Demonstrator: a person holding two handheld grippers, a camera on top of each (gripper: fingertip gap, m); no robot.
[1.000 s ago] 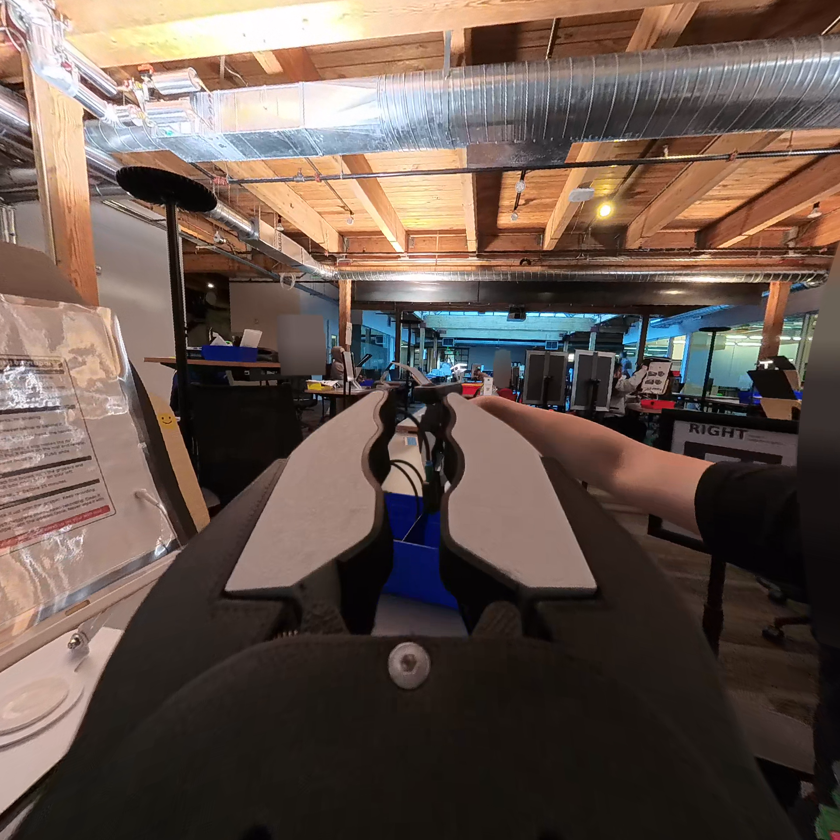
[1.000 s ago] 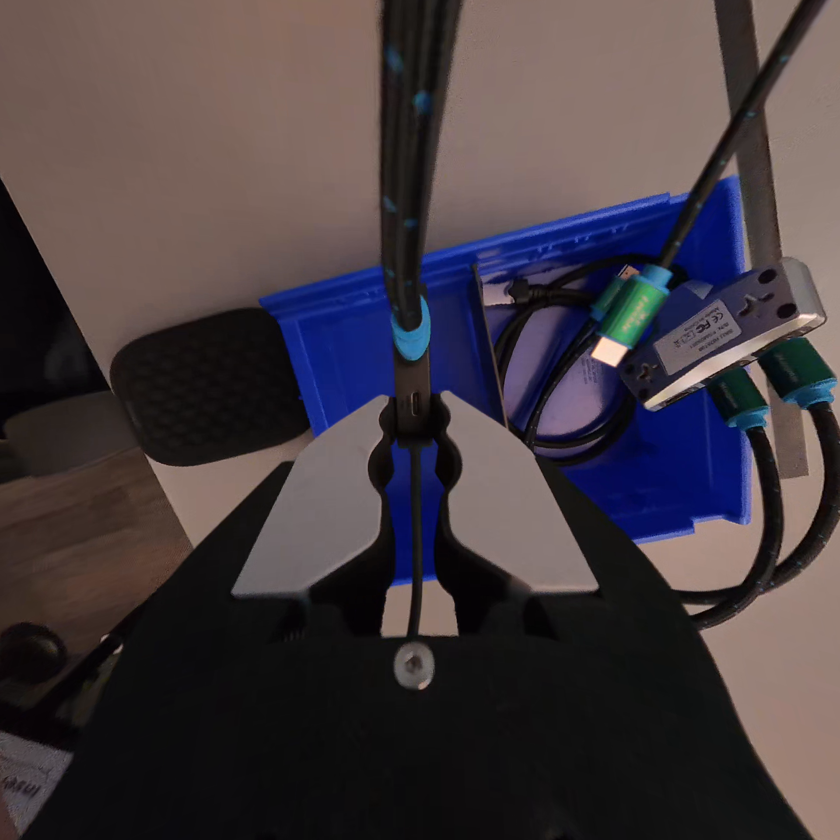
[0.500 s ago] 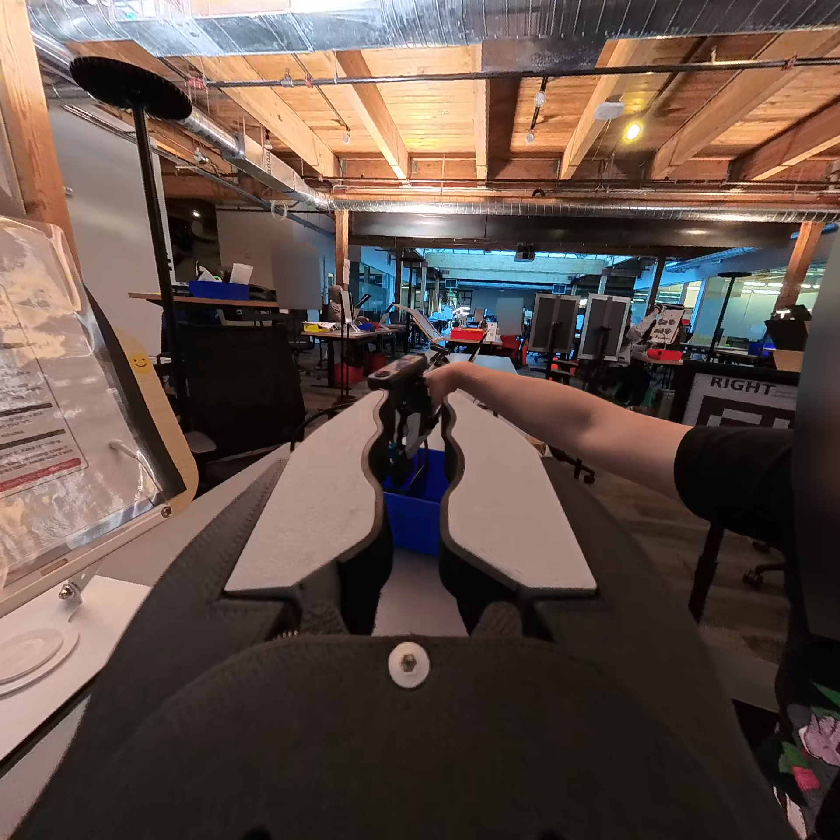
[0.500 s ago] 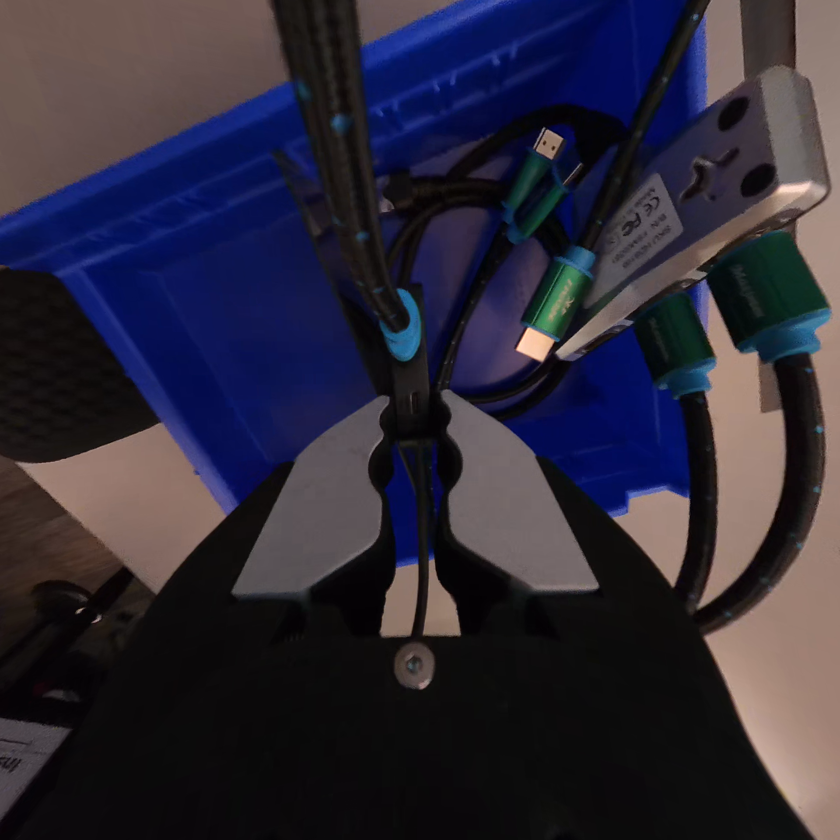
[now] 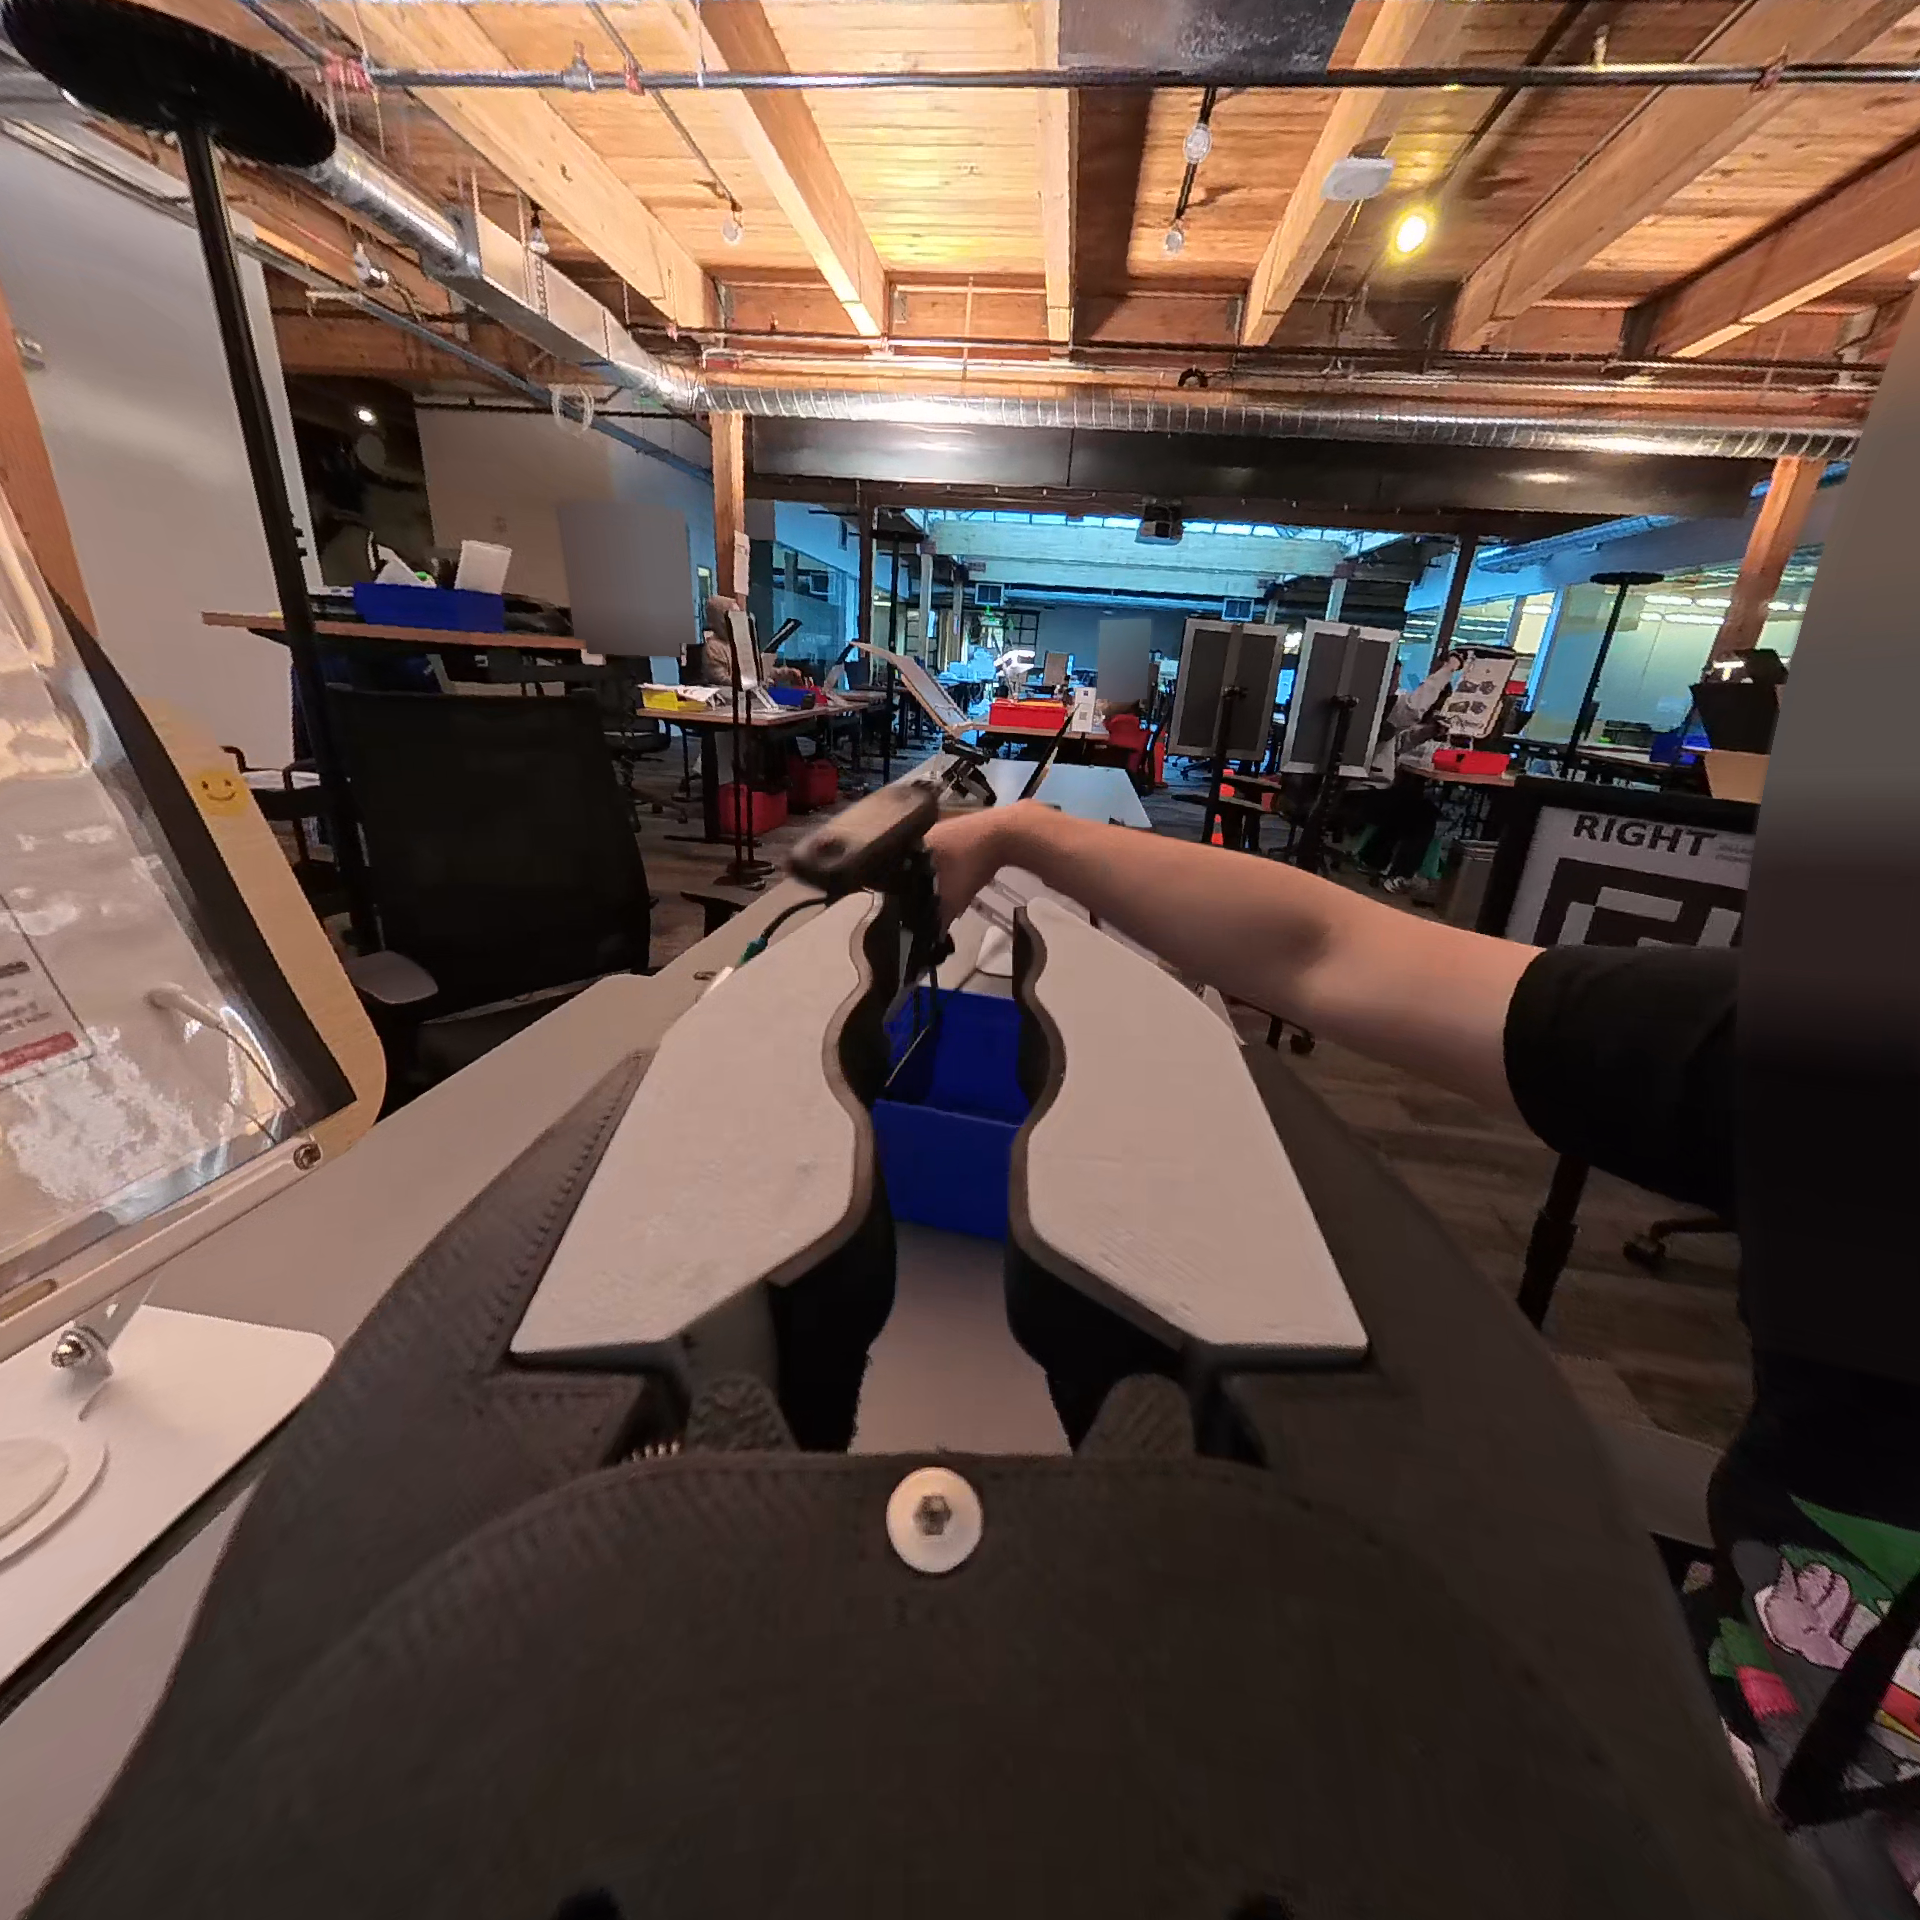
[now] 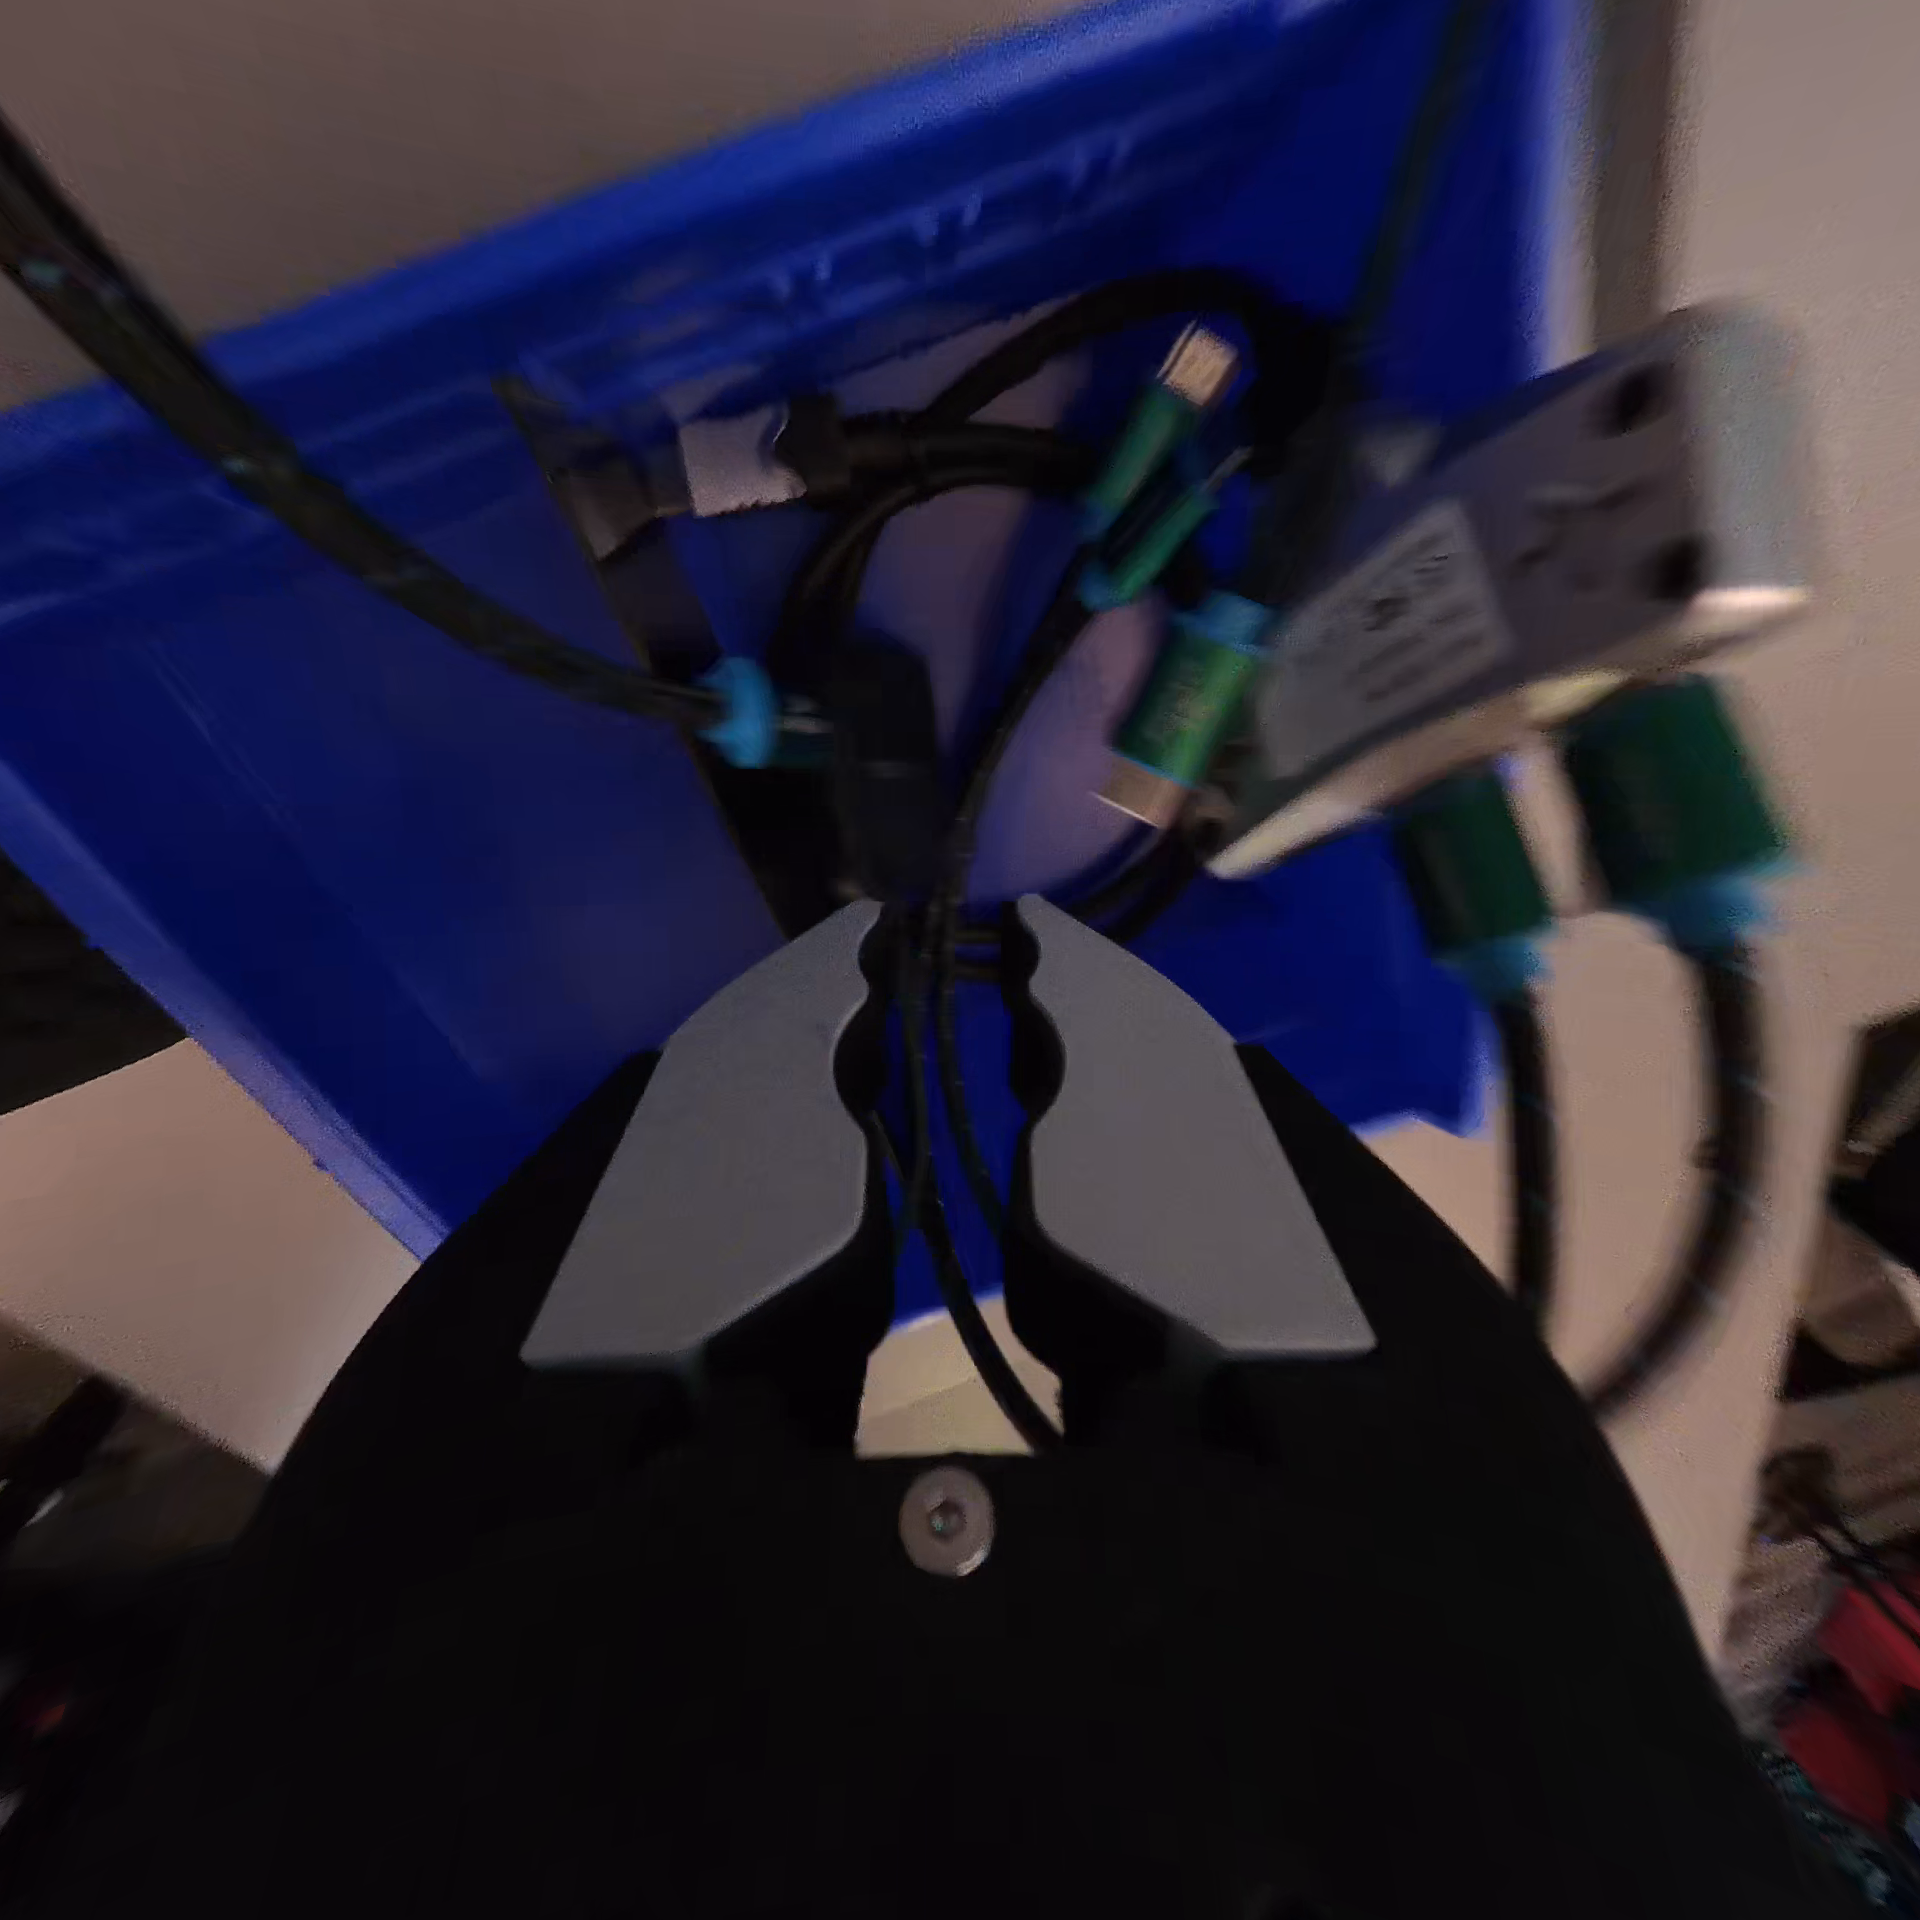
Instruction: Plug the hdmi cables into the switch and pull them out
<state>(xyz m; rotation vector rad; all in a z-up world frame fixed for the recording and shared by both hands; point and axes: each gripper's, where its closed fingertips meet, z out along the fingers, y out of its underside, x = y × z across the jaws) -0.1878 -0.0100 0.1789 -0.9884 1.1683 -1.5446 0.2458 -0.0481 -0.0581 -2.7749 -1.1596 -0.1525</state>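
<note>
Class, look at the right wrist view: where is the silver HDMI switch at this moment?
The silver HDMI switch is at upper right, over the right edge of the blue bin, with two green-ended cables plugged into its lower side.

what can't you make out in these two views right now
- Right wrist view: motion blur smears the switch, so its ports are unreadable.
- Right gripper: thin cables cross its gap; grip unclear.
- Left wrist view: the left gripper's fingers cover most of the blue bin.

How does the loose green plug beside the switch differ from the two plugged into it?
Loose plug: metal tip bare, mated to nothing; plugged pair: seated in the switch, tips hidden. Loose plug looks brighter green; the pair darker. All have blue collars and black cables.
</note>
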